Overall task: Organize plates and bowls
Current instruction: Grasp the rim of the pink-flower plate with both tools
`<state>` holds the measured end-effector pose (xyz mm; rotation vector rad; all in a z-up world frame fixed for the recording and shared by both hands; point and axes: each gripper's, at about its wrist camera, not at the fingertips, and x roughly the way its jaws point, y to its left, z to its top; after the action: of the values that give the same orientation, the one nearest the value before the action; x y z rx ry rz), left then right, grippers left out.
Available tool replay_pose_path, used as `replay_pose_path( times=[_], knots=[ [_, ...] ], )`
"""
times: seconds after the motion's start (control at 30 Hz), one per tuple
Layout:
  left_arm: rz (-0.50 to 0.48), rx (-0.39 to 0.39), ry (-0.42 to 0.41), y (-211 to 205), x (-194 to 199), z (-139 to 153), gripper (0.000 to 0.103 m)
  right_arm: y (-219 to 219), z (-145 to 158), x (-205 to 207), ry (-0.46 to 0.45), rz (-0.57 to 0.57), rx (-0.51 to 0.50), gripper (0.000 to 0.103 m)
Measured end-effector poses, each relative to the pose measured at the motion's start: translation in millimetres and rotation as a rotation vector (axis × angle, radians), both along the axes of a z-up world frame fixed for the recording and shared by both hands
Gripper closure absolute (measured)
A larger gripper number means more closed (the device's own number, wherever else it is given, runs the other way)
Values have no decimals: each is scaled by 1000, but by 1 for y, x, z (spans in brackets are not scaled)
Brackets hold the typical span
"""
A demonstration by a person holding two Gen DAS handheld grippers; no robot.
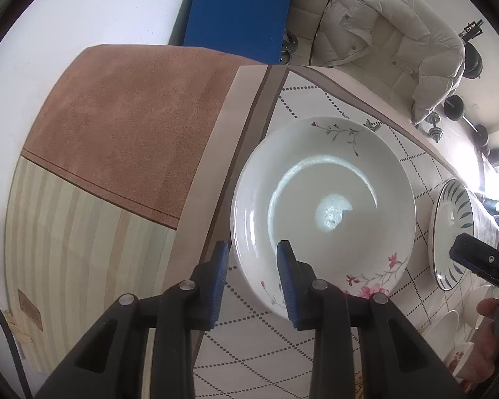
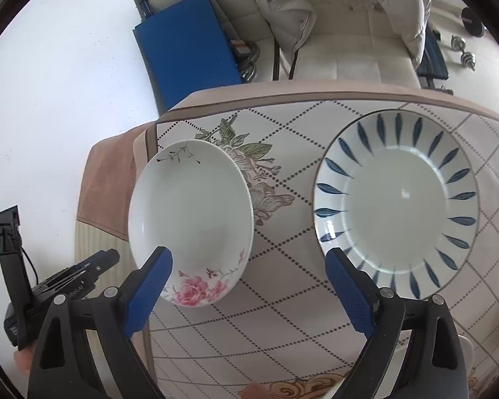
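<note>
two blue-padded fingers of the left gripper (image 1: 252,259) point down at the tabletop (image 1: 316,106) in the left wrist view, a narrow gap between them and nothing clamped. the near-left rim of the floral plate (image 1: 322,212) lies under that gap: the right finger sits over the plate's inner slope, the left finger just outside the rim; whether either pad touches the china cannot be told. the plate is white with pink flowers on the edge nearest the gripper and a thin grey sprig on the far edge. to the right of the gripper, well apart from it, the blue-leaf plate (image 1: 452,232) shows edge-on, and in front of that plate stands the dark tip of the right gripper (image 1: 472,252). left of the gripper a brown cloth (image 1: 129,126) hangs over the tabletop's end.

from the right wrist view, the right gripper (image 2: 249,262) has its fingers spread wide, holding nothing, above a bare stretch of the patterned tabletop (image 2: 282,266). its left finger overlaps the near rim of the floral plate (image 2: 189,219) and its right finger overlaps the near-left rim of the blue-leaf plate (image 2: 396,199); both plates lie flat, apart from each other, ahead of the gripper. far left of it, the left gripper (image 2: 109,256) shows by the floral plate's edge.
</note>
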<state>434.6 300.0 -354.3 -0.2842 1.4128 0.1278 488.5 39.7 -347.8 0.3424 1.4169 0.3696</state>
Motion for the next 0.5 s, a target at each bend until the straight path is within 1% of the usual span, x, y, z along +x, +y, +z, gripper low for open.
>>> replay_pose_path(
  times=[0.07, 0.13, 0.17, 0.2, 0.3, 0.4, 0.5],
  knots=[
    [12, -48, 5, 10, 9, -8, 75, 9, -18, 18, 90, 3, 54, 8],
    [18, -98, 16, 17, 18, -17, 75, 17, -33, 33, 135, 20, 79, 8],
    [17, -130, 20, 19, 22, -22, 75, 21, -38, 40, 143, 34, 71, 8],
    [14, -138, 22, 20, 24, -25, 74, 26, -42, 46, 149, 52, 57, 8],
    [-21, -161, 39, 20, 37, -35, 73, 37, -52, 58, 157, 100, 22, 9],
    [-51, -177, 60, 17, 42, -43, 73, 44, -62, 70, 186, 139, 32, 16],
    [-76, -178, 81, 13, 46, -50, 73, 54, -68, 74, 194, 185, 23, 23]
  ],
)
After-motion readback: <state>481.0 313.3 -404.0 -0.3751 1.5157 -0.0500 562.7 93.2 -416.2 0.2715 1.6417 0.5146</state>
